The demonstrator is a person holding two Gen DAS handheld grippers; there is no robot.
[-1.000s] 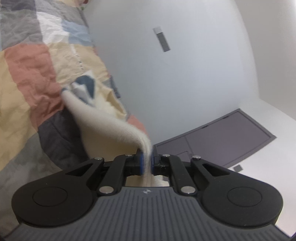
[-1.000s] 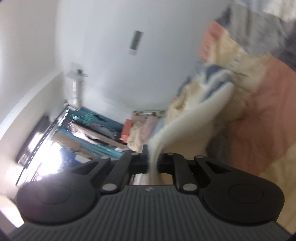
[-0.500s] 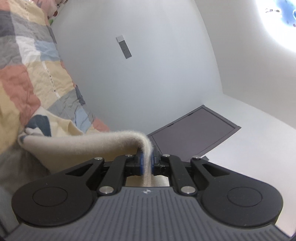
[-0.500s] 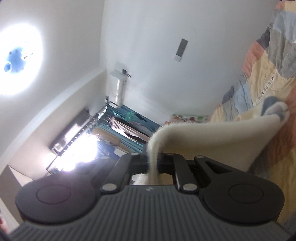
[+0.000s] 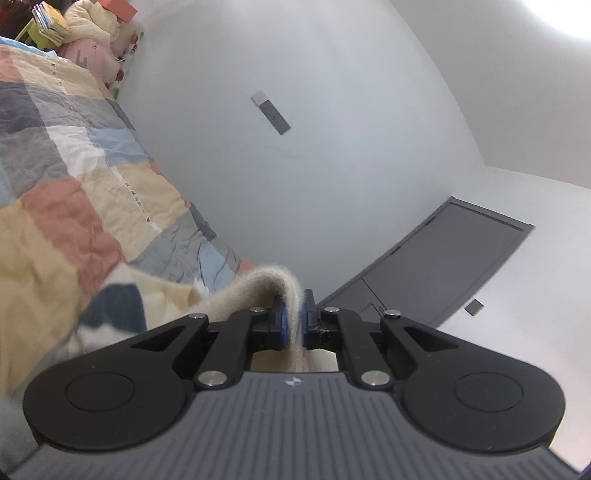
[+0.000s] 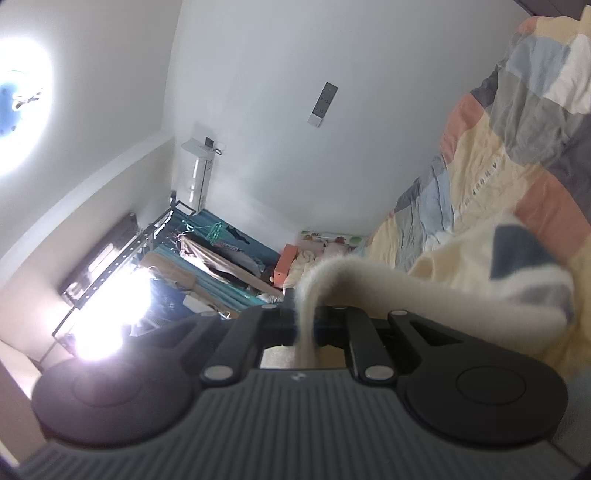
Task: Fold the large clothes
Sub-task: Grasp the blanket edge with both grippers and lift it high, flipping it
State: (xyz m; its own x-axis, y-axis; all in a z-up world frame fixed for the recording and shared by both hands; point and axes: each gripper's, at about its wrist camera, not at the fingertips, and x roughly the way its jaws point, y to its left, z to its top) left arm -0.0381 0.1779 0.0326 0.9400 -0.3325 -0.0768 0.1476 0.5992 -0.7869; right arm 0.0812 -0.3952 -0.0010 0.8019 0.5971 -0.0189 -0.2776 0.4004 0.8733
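Note:
A cream fuzzy garment [image 5: 236, 295] with blue-grey patches is lifted off the bed. My left gripper [image 5: 293, 325] is shut on one edge of it, the cloth pinched between the blue pads and trailing away to the left. In the right wrist view my right gripper [image 6: 306, 314] is shut on another edge of the same cream garment [image 6: 443, 284], which stretches off to the right over the bed. Both views are rolled sideways. Most of the garment's body hangs below the grippers, out of sight.
A patchwork bedspread [image 5: 74, 177] in peach, cream, grey and blue covers the bed [image 6: 517, 155]. Pillows and soft things [image 5: 92, 26] are piled at its far end. A grey door [image 5: 443, 266] is in the white wall. A clothes rack [image 6: 207, 258] stands by a bright window.
Both grippers rose and pulled away from the bed with the garment still pinched. The cloth now drapes lower and slacker from each gripper, and more of the room shows.

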